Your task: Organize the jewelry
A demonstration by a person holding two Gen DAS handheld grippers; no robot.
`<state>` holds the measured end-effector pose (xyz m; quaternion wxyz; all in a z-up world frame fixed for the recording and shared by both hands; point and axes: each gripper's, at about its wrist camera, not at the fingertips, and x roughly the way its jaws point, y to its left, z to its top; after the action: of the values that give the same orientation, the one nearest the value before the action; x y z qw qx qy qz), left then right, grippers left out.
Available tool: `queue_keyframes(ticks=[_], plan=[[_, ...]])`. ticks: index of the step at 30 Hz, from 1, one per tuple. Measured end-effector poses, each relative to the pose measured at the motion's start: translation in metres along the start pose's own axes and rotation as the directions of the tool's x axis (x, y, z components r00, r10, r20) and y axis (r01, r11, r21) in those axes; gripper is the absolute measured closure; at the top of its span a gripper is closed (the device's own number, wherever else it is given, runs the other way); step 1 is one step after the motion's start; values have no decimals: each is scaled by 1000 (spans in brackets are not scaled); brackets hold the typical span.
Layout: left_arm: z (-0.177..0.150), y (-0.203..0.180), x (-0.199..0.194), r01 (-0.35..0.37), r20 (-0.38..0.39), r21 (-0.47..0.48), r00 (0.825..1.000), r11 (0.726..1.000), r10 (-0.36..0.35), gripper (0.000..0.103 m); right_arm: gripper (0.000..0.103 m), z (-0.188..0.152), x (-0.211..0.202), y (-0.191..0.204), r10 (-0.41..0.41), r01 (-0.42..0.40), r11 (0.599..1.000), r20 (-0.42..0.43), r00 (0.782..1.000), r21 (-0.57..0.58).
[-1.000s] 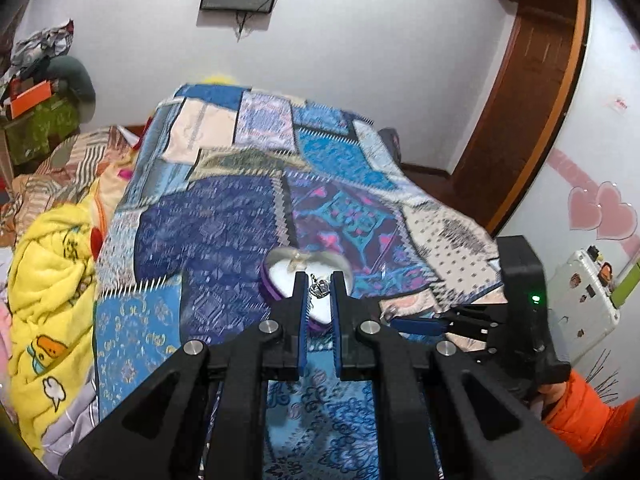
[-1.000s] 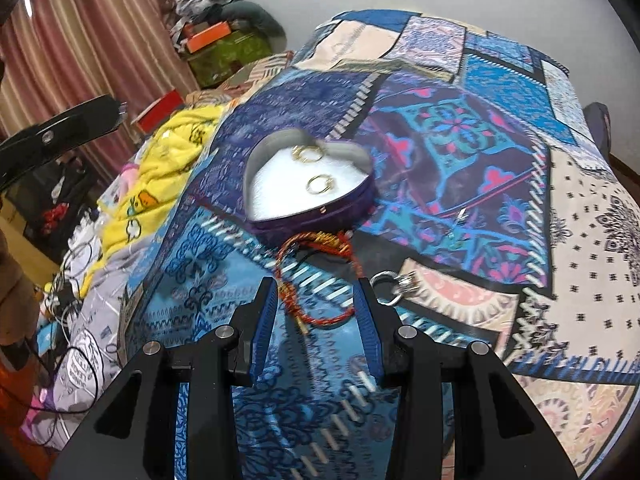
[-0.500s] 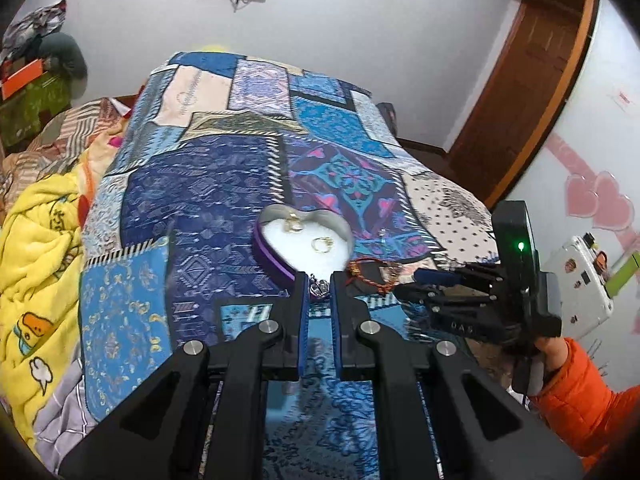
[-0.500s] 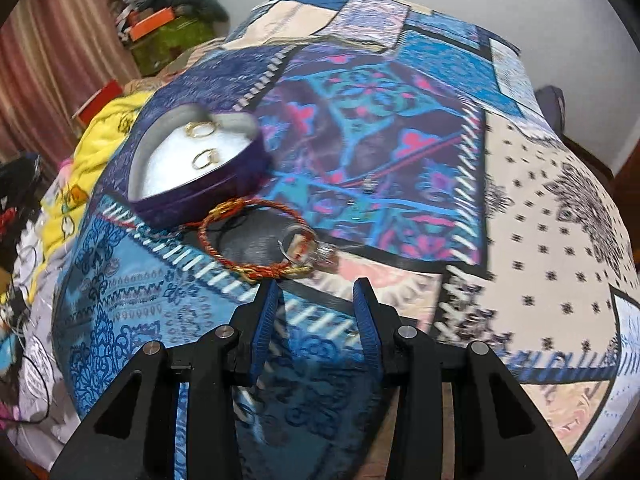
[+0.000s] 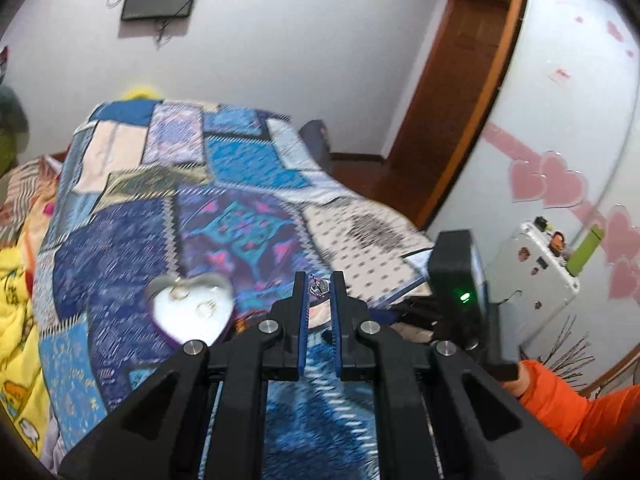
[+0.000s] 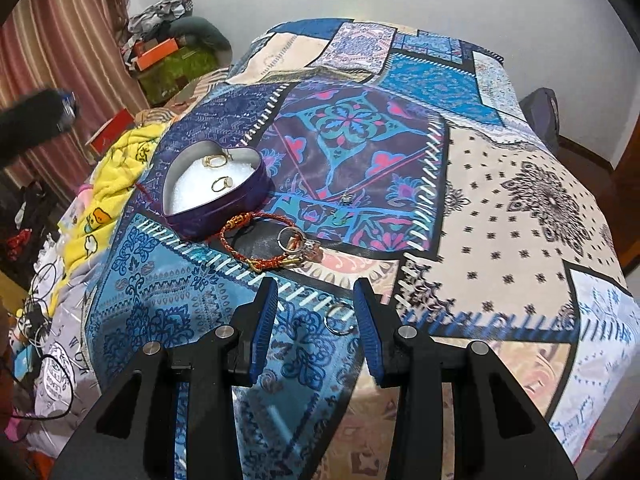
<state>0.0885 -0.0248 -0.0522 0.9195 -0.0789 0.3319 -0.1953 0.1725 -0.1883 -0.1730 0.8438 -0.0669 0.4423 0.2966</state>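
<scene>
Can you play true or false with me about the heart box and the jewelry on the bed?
1. The heart-shaped box is open with two gold rings inside. True.
2. The red and gold bracelet lies inside the box. False: it lies on the quilt beside the box.
3. The left gripper pinches a small silver crown charm. True.
4. The right gripper is clamped on a ring. False: its jaws are open, with a silver ring on the quilt between them.
</scene>
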Motion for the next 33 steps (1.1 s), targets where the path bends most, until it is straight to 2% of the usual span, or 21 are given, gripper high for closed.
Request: queue_keyframes(ticks=[6, 11, 16, 22, 24, 25, 28, 29, 33], plan=[[-1, -5, 1, 15, -12, -6, 1000, 1000, -15, 94, 67, -3, -7, -4, 18, -18, 1000, 15, 1000, 11], [-27, 16, 17, -36, -104, -55, 994, 998, 31, 94, 67, -7, 0, 3, 55, -55, 998, -9, 998, -3], [-57, 45, 25, -98, -194, -114, 978, 989, 74, 94, 67, -11, 16, 20, 95, -97, 995, -53, 994, -35], [-73, 64, 22, -134, -212, -137, 972, 981, 103, 94, 67, -9, 45, 34, 95, -101, 993, -107, 990, -53], [-74, 65, 20, -142, -206, -131, 972, 981, 113, 94, 67, -10, 45, 37, 80, -88, 993, -99, 992, -74], [-74, 65, 20, -142, -203, -129, 972, 981, 114, 94, 70, -10, 45, 38, 72, -80, 993, -95, 993, -84], [-73, 64, 19, -143, -196, -124, 973, 982, 117, 94, 91, -10, 44, 39, 75, -83, 993, -92, 993, -88], [-72, 64, 20, -142, -195, -124, 974, 982, 117, 94, 95, -10, 44, 38, 76, -84, 993, -91, 993, -84], [-68, 62, 18, -141, -181, -126, 977, 982, 117, 94, 96, -7, 41, 35, 91, -97, 993, -91, 992, -60]])
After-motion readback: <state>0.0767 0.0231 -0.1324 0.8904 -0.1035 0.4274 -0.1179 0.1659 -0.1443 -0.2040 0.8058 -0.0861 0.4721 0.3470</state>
